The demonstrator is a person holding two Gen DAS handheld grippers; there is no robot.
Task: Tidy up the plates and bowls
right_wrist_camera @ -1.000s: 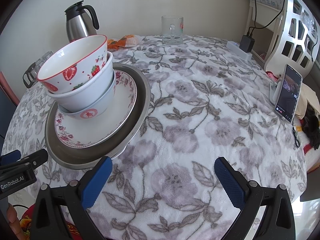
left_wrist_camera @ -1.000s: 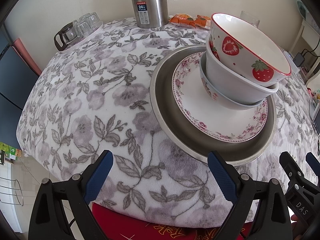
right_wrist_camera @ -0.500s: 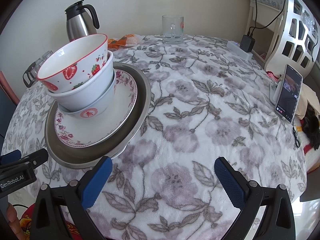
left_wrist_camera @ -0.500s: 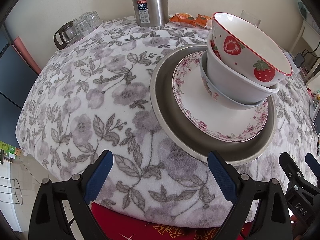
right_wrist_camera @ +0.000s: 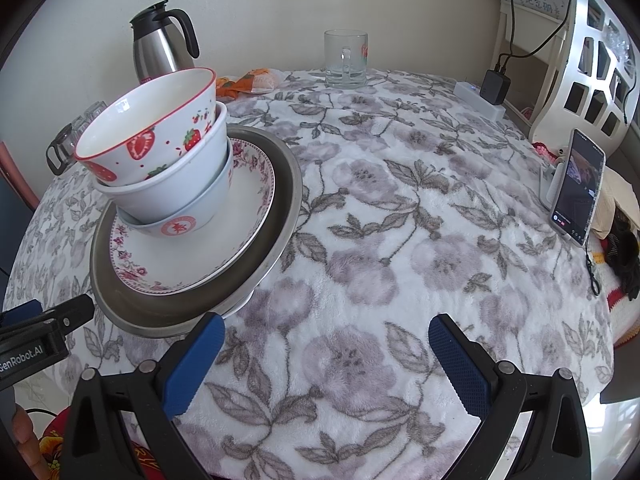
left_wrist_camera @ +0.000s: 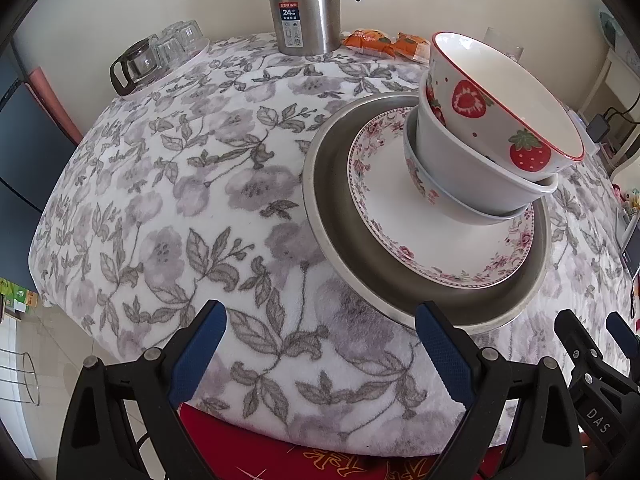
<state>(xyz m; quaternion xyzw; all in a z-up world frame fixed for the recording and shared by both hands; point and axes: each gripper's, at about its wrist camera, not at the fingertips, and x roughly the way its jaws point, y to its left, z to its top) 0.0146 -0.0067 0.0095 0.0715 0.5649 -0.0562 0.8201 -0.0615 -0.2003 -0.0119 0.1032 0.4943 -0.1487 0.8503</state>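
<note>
Stacked tableware at rest on the surface [left_wrist_camera: 168,184], which is draped in a floral cloth. A metal tray [left_wrist_camera: 340,248] carries a floral-rimmed plate [left_wrist_camera: 404,216]; on the plate three bowls nest one inside another: a bottom bowl [right_wrist_camera: 188,226] with a red emblem, a plain white bowl [right_wrist_camera: 176,188] in the middle, and a strawberry bowl [left_wrist_camera: 492,112] on top, leaning slightly. The left tongs [left_wrist_camera: 318,350] and right tongs [right_wrist_camera: 324,354] both hang at the near edge of the surface, blue pads spread wide, gripping nothing and touching nothing. Compared with the views one second earlier, almost nothing has changed: the stack sits in the same place and both tools hold nearly the same pose. This suggests the sorting is either finished or paused with everything gathered into one pile. A steel thermos [left_wrist_camera: 304,4], a glass mug [right_wrist_camera: 346,58] and a phone [right_wrist_camera: 578,188] stand well apart from the stack.
</note>
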